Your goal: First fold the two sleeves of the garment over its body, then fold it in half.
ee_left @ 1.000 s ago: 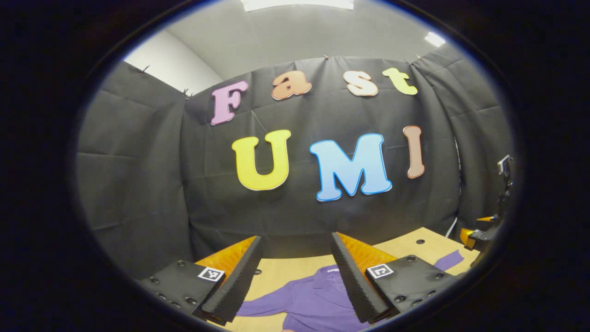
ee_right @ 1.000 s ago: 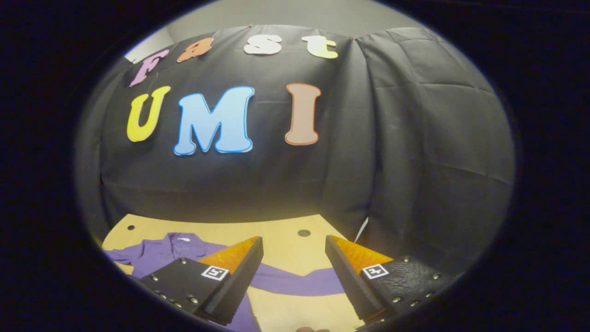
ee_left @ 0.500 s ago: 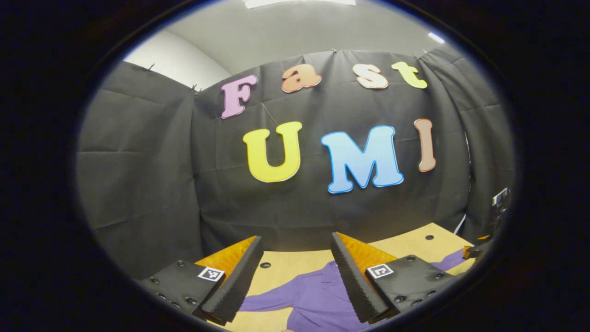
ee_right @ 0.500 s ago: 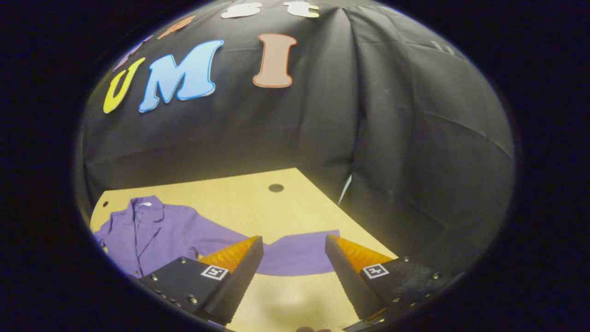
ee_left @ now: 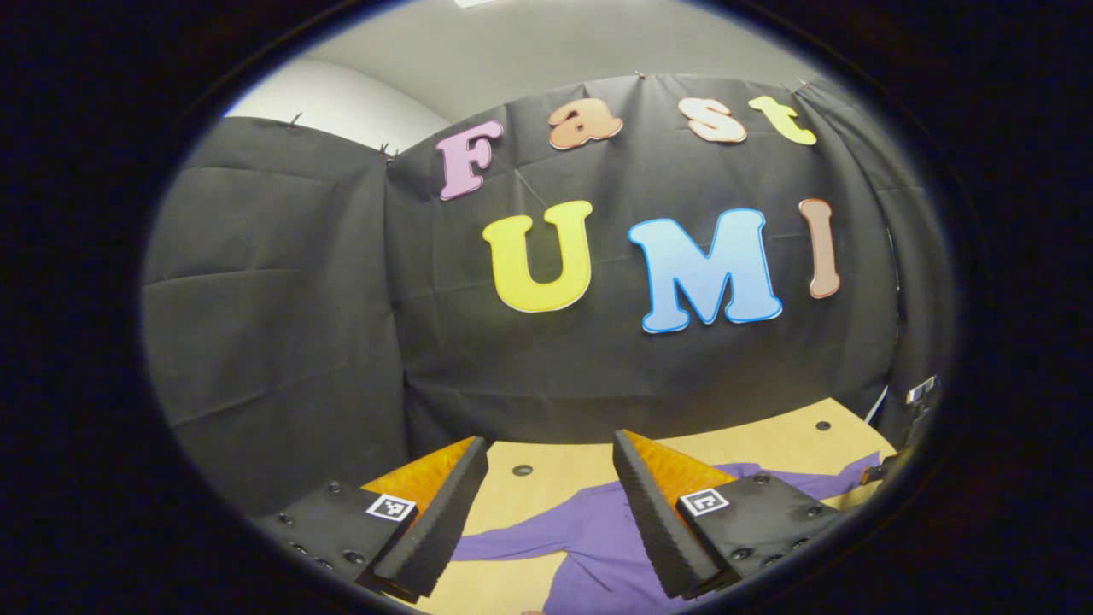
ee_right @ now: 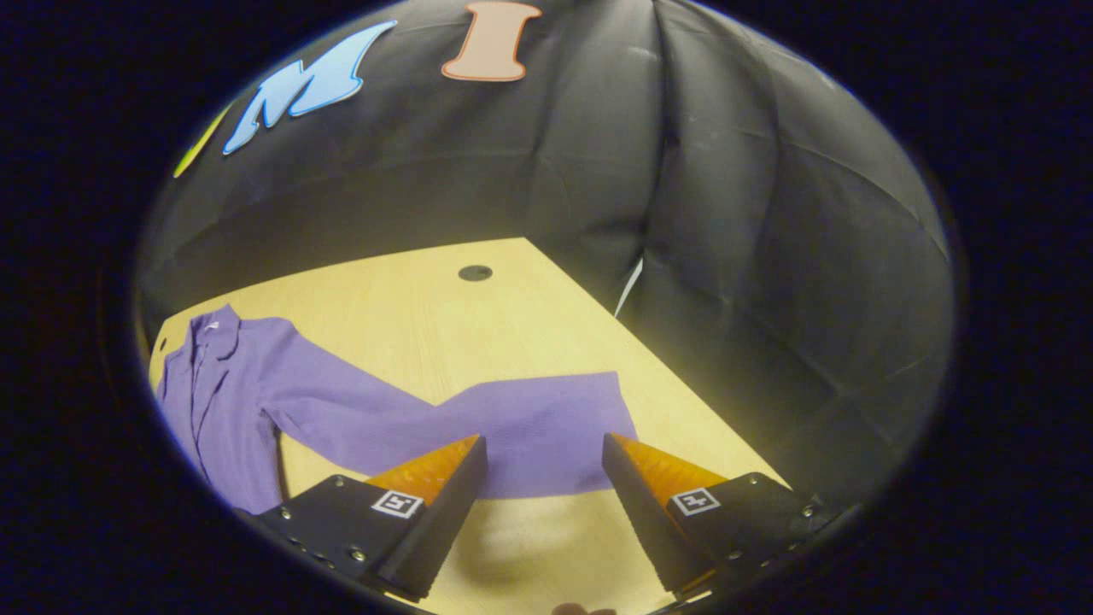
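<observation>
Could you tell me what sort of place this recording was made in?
Most likely a small recording booth, not a home: black cloth walls close in a pale wooden table with round holes, where a purple shirt lies spread out.

My left hand-held gripper (ee_left: 546,521) carries its camera low and nearly level, facing the booth's back wall, so the tabletop (ee_left: 768,440) is just a strip at the bottom. My right hand-held gripper (ee_right: 542,504) tips its camera downward, close above the tabletop (ee_right: 410,307) near its right edge. Both views share the purple shirt (ee_left: 589,547) (ee_right: 341,410) and the back wall. The dark shape at the left view's right rim may be my other gripper.
</observation>
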A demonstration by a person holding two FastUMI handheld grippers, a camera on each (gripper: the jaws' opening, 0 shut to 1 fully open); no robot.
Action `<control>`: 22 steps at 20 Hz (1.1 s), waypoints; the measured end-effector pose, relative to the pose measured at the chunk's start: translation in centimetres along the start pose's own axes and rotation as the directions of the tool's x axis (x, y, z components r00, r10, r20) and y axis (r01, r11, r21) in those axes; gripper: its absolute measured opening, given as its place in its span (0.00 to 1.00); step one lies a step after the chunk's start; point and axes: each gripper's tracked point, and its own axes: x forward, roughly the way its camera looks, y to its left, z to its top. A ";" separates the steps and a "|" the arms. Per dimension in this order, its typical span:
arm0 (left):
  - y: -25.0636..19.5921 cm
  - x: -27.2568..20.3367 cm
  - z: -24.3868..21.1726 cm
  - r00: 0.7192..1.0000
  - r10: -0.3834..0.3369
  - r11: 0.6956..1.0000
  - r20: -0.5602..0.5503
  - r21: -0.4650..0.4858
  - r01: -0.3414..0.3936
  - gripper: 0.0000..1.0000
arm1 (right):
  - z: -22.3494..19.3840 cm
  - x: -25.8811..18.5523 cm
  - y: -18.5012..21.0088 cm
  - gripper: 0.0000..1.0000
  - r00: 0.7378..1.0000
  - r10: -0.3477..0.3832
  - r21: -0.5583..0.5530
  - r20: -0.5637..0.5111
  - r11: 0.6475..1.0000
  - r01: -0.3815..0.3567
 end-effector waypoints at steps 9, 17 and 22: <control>0.4 0.3 -1.1 0.998 0.056 0.998 -0.018 0.013 -0.055 0.97 | -3.9 3.1 0.8 0.95 0.995 0.029 -0.050 -0.091 0.998 -0.033; 0.1 0.2 -1.6 0.999 0.037 0.999 -0.022 0.008 -0.036 0.98 | -4.1 3.4 3.7 0.39 0.985 0.111 0.038 -0.130 0.994 -0.107; 0.5 0.1 -1.6 0.999 0.046 0.999 -0.020 0.013 -0.046 0.98 | -3.7 3.4 3.8 0.03 0.984 0.057 0.044 -0.166 0.998 -0.050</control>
